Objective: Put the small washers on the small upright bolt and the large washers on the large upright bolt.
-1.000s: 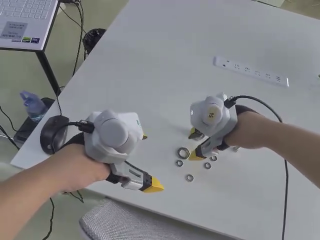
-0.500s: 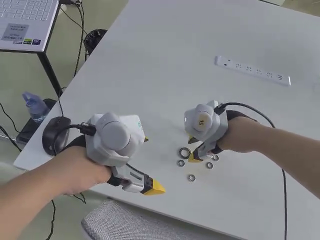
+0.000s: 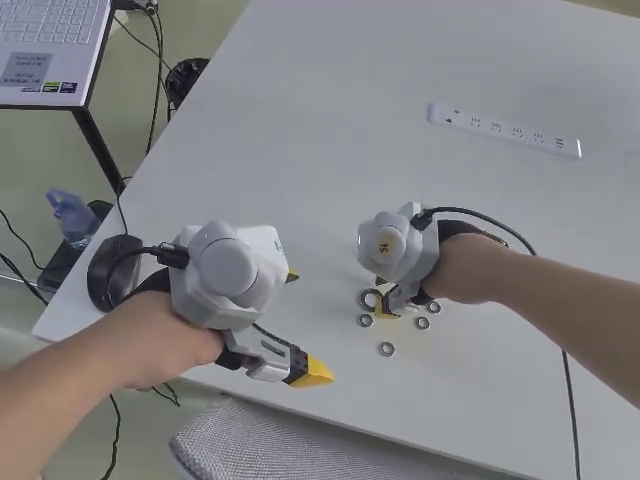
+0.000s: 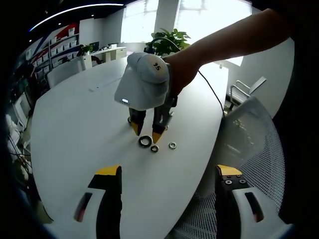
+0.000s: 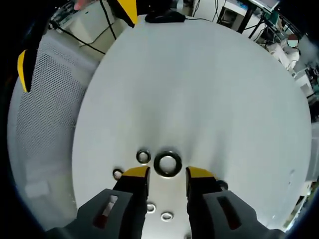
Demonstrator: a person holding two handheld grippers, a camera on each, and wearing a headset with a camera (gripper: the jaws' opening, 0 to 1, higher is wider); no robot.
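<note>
Right gripper (image 5: 168,174): jaws slightly apart, nothing between them, tips down near white table (image 5: 199,89). Large washer (image 5: 167,164) flat on table at 12 o'clock, just ahead of jaw gap. Small washer (image 5: 143,156) at 10 o'clock, just beside large washer. Second small washer (image 5: 117,174) at 9 o'clock, beside jaw. Left gripper (image 4: 167,172): jaws spread wide, empty, near table edge, well apart from washers. Power strip (image 3: 503,132) at 1 o'clock in head view, across table.

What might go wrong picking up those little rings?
The large washer lies flat on the smooth table, so the jaws of the right gripper might slip off it. The small washer beside it is close and could get knocked away. They all sit near the table's edge, so one might fall off.
</note>
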